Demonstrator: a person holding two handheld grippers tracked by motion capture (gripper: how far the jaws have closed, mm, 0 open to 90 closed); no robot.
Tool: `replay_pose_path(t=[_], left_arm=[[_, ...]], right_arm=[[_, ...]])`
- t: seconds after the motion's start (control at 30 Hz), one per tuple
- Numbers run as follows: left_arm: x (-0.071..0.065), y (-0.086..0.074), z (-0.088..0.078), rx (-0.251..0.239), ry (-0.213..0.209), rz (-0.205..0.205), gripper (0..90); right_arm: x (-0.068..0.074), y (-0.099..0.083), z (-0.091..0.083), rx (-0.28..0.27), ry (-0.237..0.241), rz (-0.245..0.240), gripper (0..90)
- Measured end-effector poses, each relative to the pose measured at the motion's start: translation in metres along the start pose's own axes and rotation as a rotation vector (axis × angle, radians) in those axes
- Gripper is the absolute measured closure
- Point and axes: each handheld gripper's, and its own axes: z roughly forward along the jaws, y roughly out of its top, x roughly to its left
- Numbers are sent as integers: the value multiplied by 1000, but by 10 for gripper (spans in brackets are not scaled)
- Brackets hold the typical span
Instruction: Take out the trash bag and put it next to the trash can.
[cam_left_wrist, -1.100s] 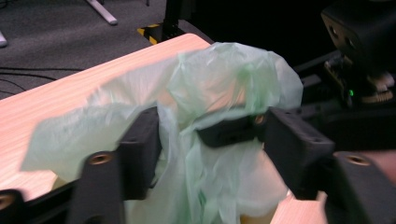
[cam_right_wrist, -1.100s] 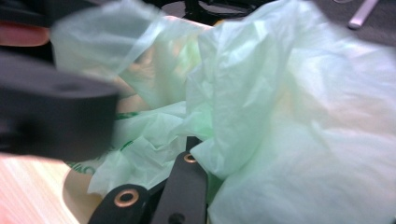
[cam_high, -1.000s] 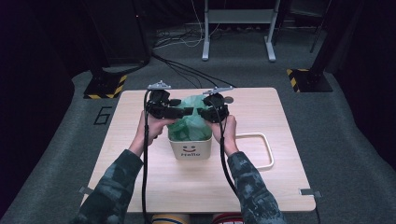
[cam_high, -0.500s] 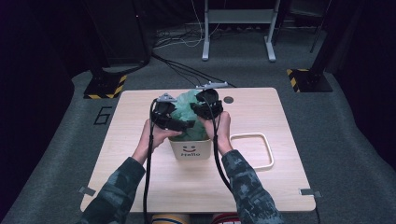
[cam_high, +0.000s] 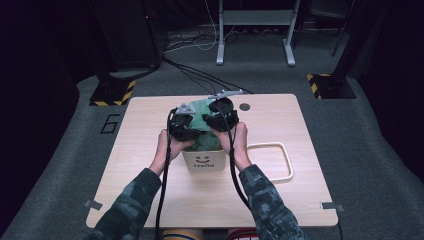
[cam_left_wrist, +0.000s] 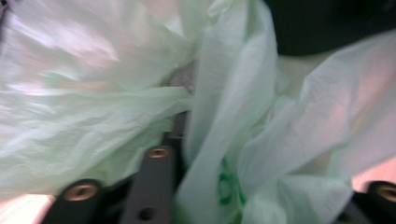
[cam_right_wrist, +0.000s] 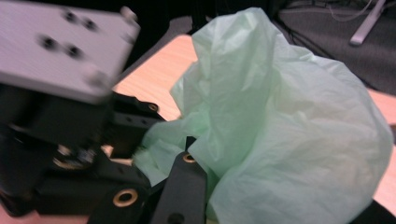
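dark floor is surrounding a wooden table (cam_high: 150, 190); a white box (cam_high: 204, 161) is sitting mid-table, both grippers working a green bag (cam_high: 204, 131) in it: right gripper (cam_high: 220, 119) pinching bag film, left gripper (cam_high: 182, 127) closing onto it

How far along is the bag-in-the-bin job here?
Done: the green bag already sits in the white bin. In hand: the right gripper is shut on bag film; the left gripper has film between its jaws, which have just been closing. Left: the bag's edge bunches above the bin, not folded over the rim.
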Motion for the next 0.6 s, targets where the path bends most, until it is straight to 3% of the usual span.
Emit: replay_pose_path(t=[0.2, 0.5, 0.6], left_arm=[[-1, 3, -4, -30, 28, 11, 866], [-3, 16, -17, -62, 67, 34, 878], [-4, 18, -20, -69, 77, 42, 877]], right_arm=[[-7, -5, -4, 30, -3, -13, 768], [-16, -12, -20, 31, 28, 1, 390], [-19, -17, -31, 7, 40, 1, 267]])
